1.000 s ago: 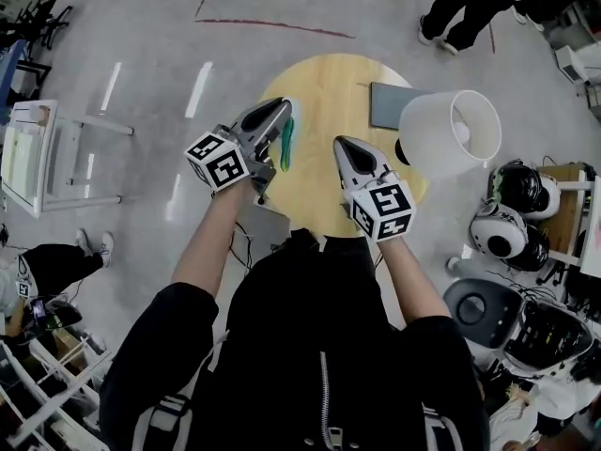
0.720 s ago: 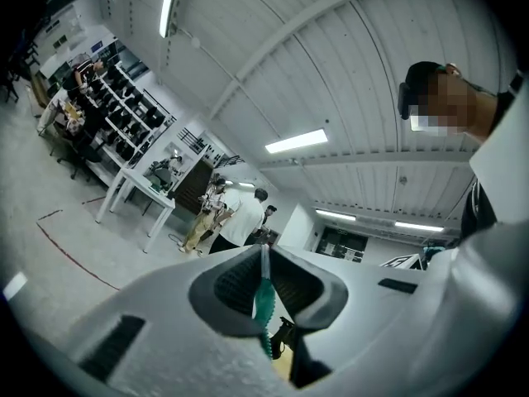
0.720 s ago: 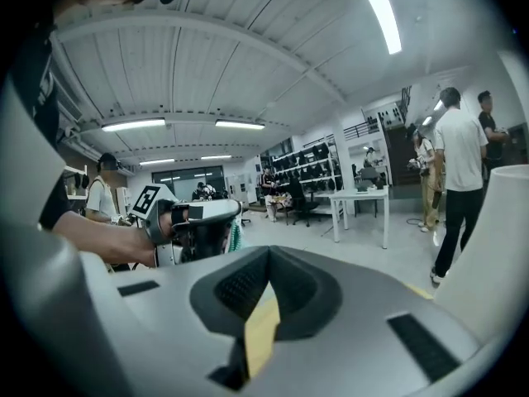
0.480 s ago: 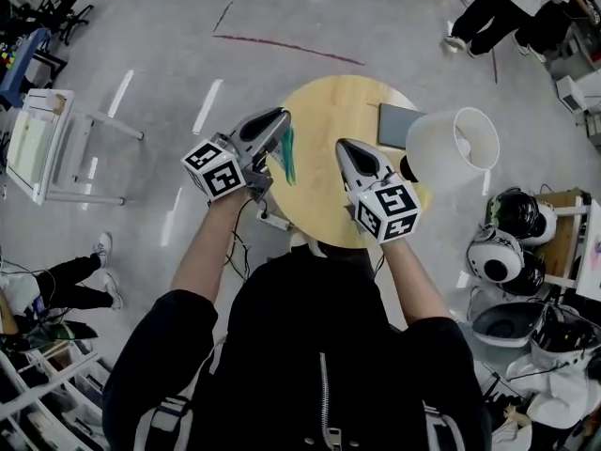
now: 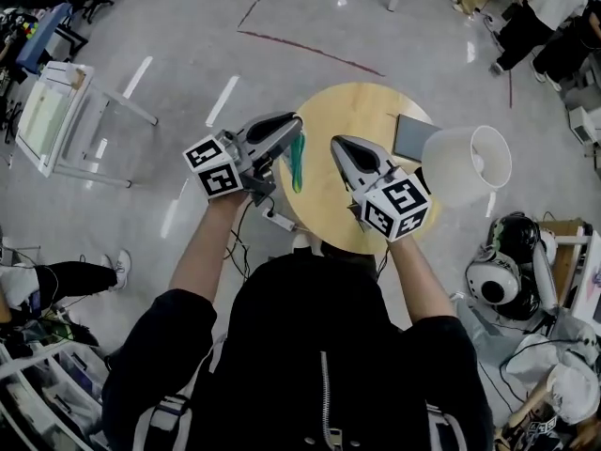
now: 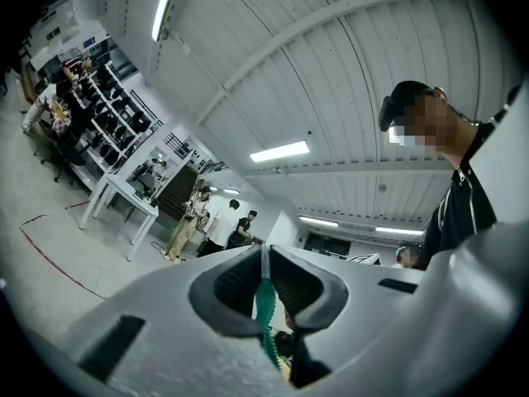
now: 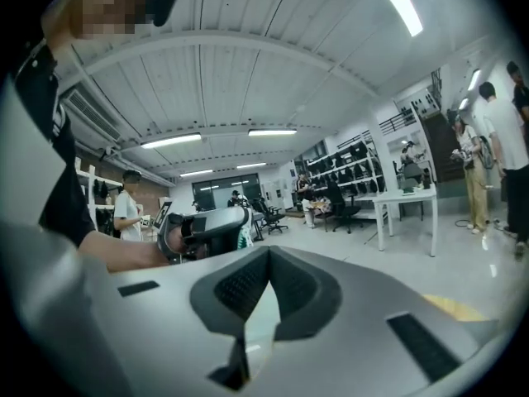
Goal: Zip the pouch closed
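In the head view my left gripper [image 5: 297, 121] is shut on the top edge of a thin green pouch [image 5: 297, 163], which hangs down from the tips over the left part of the round wooden table [image 5: 362, 111]. The left gripper view shows teal fabric with a toothed zip edge [image 6: 264, 304] pinched between the jaws of the left gripper [image 6: 264, 251]. My right gripper [image 5: 335, 142] floats a short way right of the pouch, apart from it. In its own view the right gripper [image 7: 267, 251] has its tips together with nothing between them, and the left gripper [image 7: 207, 227] appears beyond.
A white lampshade [image 5: 467, 163] stands at the table's right edge, beside a flat grey pad [image 5: 413, 137]. Helmets [image 5: 502, 280] lie on the floor to the right. A white table [image 5: 56, 120] stands far left. People [image 5: 545, 22] stand at the upper right.
Both grippers have risen and drifted slightly right over the table. The green pouch has come up with the left gripper and hangs more freely. The right gripper stays empty.
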Tool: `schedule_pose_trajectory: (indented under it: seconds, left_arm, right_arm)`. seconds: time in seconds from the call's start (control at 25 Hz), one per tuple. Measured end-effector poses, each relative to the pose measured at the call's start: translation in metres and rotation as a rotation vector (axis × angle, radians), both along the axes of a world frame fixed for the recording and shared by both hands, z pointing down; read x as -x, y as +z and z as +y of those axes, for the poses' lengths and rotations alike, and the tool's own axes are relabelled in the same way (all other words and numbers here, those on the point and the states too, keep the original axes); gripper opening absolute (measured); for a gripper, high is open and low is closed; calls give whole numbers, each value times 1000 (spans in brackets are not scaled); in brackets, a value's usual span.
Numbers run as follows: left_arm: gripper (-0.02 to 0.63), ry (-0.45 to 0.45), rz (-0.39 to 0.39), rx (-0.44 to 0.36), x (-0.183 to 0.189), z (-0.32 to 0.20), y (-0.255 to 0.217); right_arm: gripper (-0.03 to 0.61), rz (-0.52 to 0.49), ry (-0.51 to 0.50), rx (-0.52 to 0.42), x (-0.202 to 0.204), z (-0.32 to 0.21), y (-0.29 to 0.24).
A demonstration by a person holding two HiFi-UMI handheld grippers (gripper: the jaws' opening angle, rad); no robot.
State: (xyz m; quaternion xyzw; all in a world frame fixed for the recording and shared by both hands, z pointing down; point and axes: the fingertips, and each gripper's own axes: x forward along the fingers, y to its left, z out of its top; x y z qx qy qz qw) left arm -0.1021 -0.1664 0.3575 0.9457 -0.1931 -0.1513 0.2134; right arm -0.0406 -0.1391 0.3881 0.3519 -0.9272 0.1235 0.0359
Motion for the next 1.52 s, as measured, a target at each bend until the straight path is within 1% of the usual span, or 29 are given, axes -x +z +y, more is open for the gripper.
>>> schedule_pose_trajectory:
  seconds: [0.08,0.24,0.4,0.52,0.64,0.76,0.84,1.0,1.12,1.16,1.24,1.36,1.52]
  left_arm:
    - [36,22,17,-3,5,7,-4]
    - [37,69,41,-13,20,22,-13]
    - [36,133,65,-17,22,31,-19]
    - [37,189,93,-18,19,42,-22]
    - [37,237,116,-18,14,52,-23]
    - [37,260,115,-16,13,54,-20]
    - [37,264,110,-17,13,54,-18]
    - [37,267,86,-27,11,55,-19]
    - [37,268,47,-36,9,51,-16]
    - [37,268,37,-36,7,50,-15]
    - [37,267,29,-36,6,48,-13]
    - [37,256,16,-45,8,53,-10]
    - [37,206,-40,-69,7,49,-2]
  right_arm:
    - [4,-22,-65,-4,15,6,-7]
    - [54,-60,-200,8,48,21,-17]
    - [98,-121,-314,66,66,31,-21]
    - [118,-163,-368,106,71,39,-22]
    - [114,-188,-406,133,72,45,-23]
    - [81,-198,-437,137,76,47,-21]
    - [49,-203,-445,134,77,49,-21]
    - [52,-201,-438,131,74,50,-22]
    - [42,-220,-433,144,69,45,-24]
    - [29,-221,-429,145,67,43,-24]
    - [43,-208,-418,137,65,40,-23]
    - [41,-185,-394,122,67,44,-19]
    - [40,-114,-323,93,64,40,-10]
